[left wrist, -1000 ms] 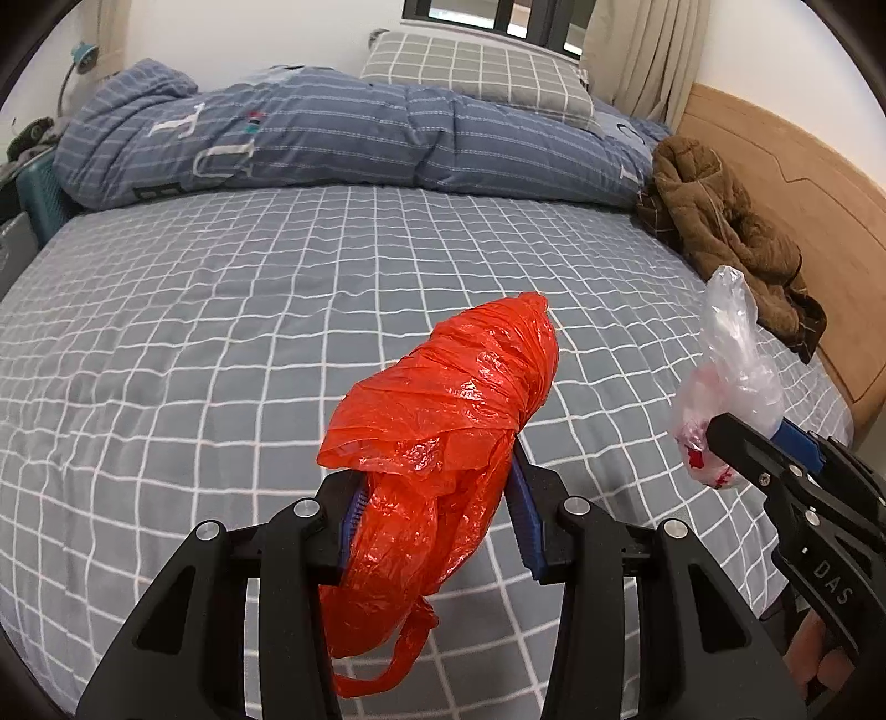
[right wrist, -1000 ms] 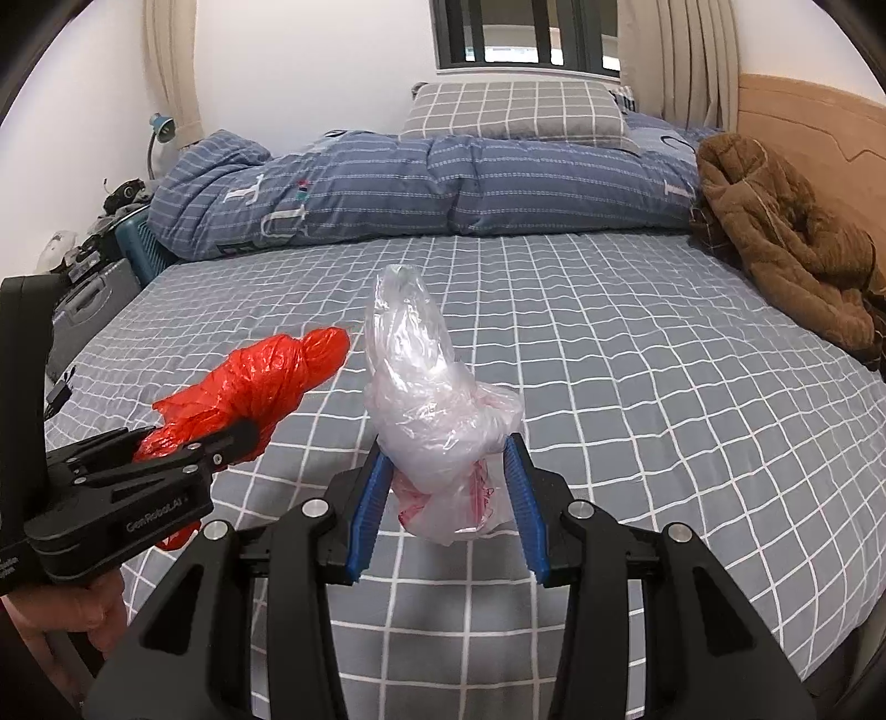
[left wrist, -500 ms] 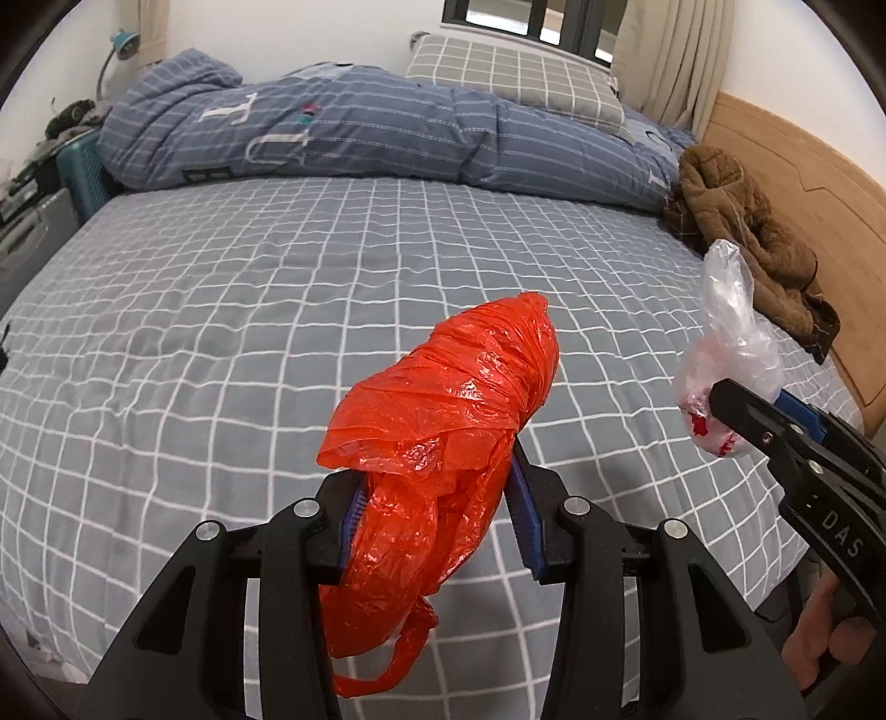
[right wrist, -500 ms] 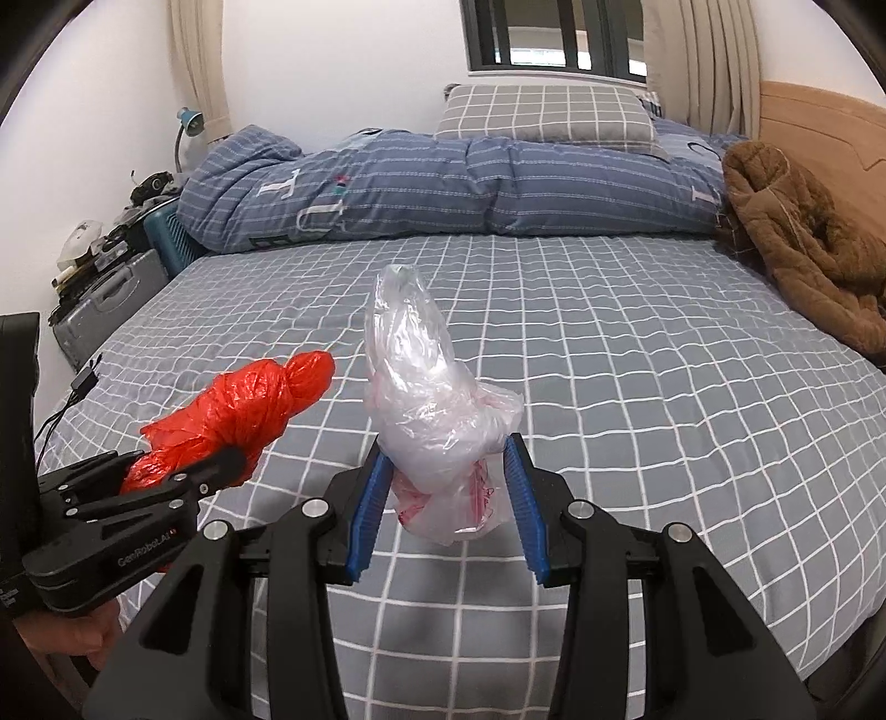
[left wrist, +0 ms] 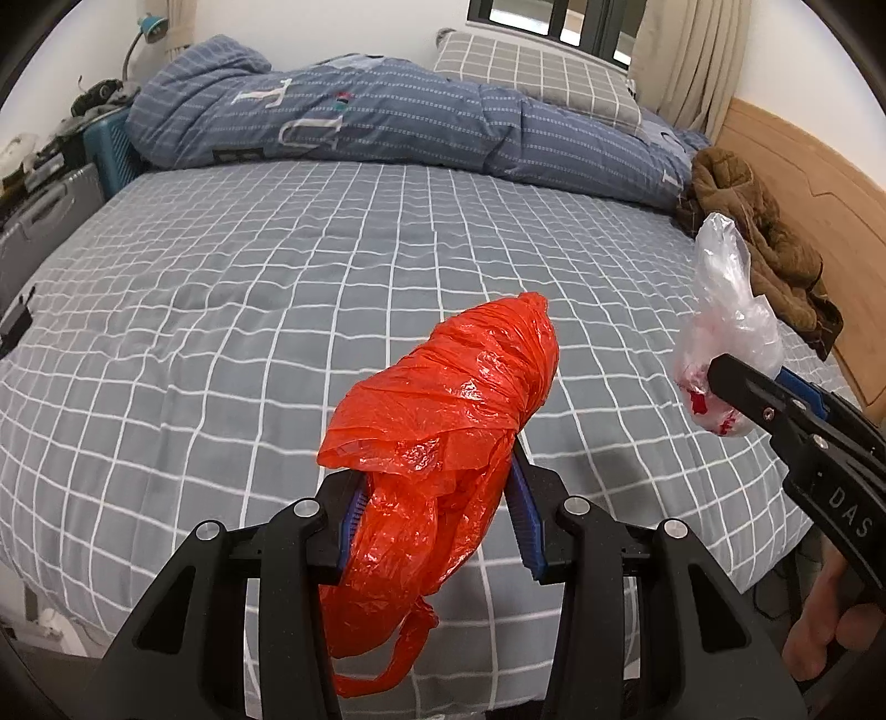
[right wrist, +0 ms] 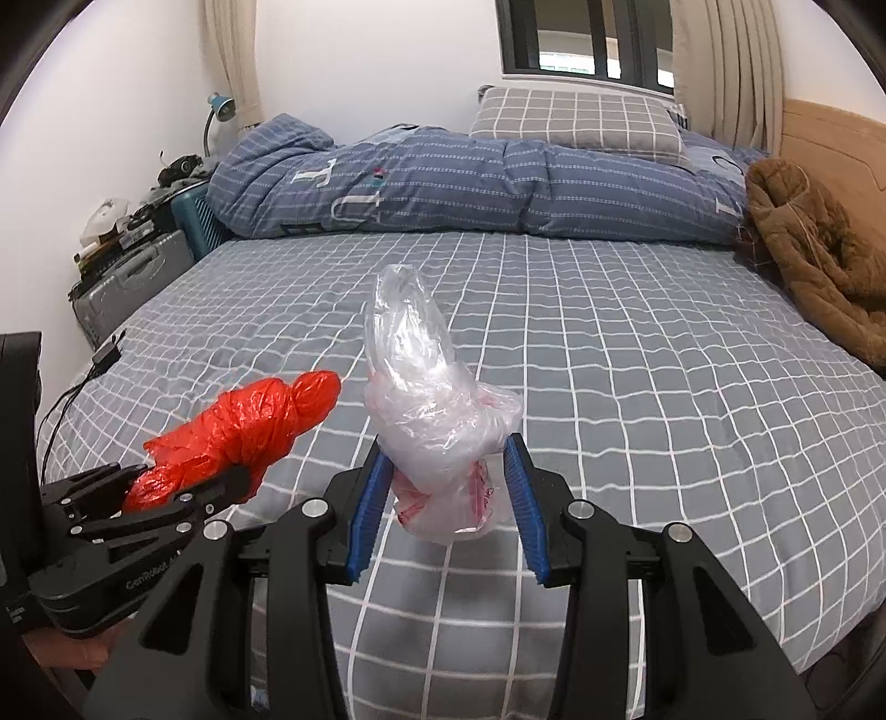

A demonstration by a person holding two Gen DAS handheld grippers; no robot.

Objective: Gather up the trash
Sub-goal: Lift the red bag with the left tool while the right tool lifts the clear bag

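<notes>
"DAS" on right hand-held gripper (left wrist: 745, 387); "GenRobot", perhaps, on left hand-held gripper (right wrist: 191, 487); "T", "U" on duvet (left wrist: 387, 127).

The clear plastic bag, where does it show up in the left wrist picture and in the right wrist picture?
Left wrist view: the clear plastic bag is at the right edge, held up in the right gripper.
Right wrist view: the same bag is at centre, pinched between the blue fingers.
Shared landmark: the brown jacket by the wooden headboard, on the right in both.

Grey checked bed (right wrist: 637, 354), dark window (right wrist: 587, 39), white walls (right wrist: 360, 61).
</notes>
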